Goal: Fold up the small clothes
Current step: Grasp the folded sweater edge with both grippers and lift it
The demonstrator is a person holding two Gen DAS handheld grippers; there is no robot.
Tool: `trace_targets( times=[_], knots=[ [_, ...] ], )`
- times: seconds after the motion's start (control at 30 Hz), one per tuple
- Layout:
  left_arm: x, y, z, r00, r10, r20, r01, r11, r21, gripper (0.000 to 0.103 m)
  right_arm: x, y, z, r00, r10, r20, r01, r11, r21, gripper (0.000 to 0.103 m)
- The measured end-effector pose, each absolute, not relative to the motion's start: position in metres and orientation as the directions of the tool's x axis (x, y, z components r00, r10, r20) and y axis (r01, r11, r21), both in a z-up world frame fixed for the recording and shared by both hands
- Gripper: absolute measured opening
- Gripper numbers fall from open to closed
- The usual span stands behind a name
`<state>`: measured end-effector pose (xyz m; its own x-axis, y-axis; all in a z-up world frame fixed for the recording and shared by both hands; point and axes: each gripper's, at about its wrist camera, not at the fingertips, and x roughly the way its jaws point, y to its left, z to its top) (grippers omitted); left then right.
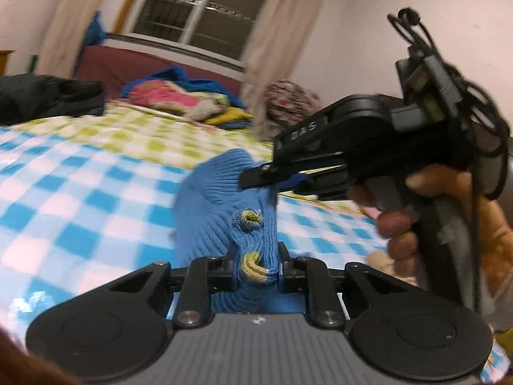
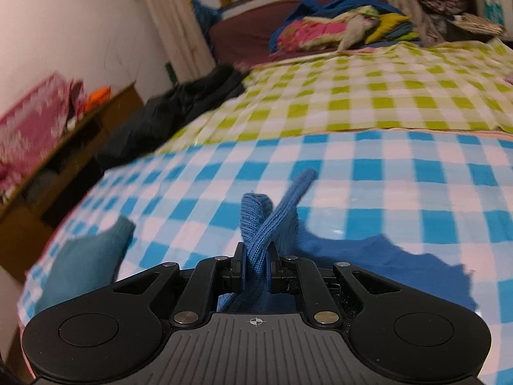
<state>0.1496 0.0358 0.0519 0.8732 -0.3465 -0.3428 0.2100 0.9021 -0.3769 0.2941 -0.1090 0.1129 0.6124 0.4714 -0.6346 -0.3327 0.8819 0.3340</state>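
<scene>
A small blue knitted garment with yellow-green trim is held up above the bed. My left gripper is shut on its bunched lower part. My right gripper is shut on a ribbed blue edge of the same garment. In the left wrist view the right gripper comes in from the right and pinches the garment's upper edge. More blue fabric lies on the bed below the right gripper.
The bed has a blue-checked sheet in front and a green-checked sheet behind. A pile of colourful clothes lies at the far end. A black garment lies at the left edge. A wooden cabinet stands beside the bed.
</scene>
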Motion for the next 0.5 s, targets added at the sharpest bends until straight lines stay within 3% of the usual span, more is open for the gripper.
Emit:
trace_targets(
  times=[0.3,0.5],
  knots=[
    [0.168,-0.058,0.039,0.793,-0.438,-0.424,0.330,0.893,-0.304,0.025,0.293,-0.222,0.076,0.651,0.454,-0.609,-0.196,0.875,0.442,0.010],
    [0.166,-0.107,0.018,0.756,-0.431,-0.493,0.382,0.902,-0.203,0.025,0.292,-0.263,0.035,0.652,0.451,-0.610,-0.133,0.859,0.494,0.010]
  ],
)
